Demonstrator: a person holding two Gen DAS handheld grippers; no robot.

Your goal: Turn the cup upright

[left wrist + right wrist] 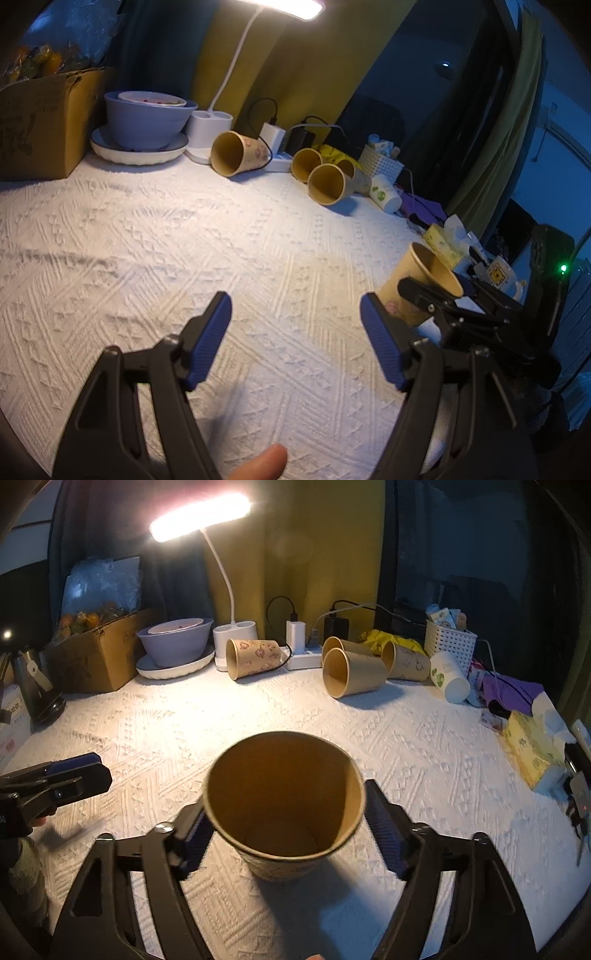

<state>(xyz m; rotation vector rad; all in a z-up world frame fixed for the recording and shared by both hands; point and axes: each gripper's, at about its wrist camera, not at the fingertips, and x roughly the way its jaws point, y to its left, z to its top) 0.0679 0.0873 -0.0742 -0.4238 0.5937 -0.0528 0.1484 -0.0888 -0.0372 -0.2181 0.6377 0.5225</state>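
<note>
A tan paper cup (284, 805) stands mouth up, tilted a little toward the camera, between the pads of my right gripper (290, 830). The left pad touches its wall; a thin gap shows at the right pad. In the left wrist view the same cup (417, 284) stands at the right with the right gripper's finger (424, 291) across it. My left gripper (295, 339) is open and empty above the white cloth; it also shows in the right wrist view (74, 771) at the left. Several more paper cups lie on their sides at the back (251, 657) (351, 675) (406, 661).
A white textured cloth (184, 240) covers the table. At the back stand a cardboard box (99, 653), a purple bowl on a white plate (173, 646), a lit desk lamp (232, 642), a power strip with chargers (303, 657), a white basket (448, 642) and a tissue box (528, 753).
</note>
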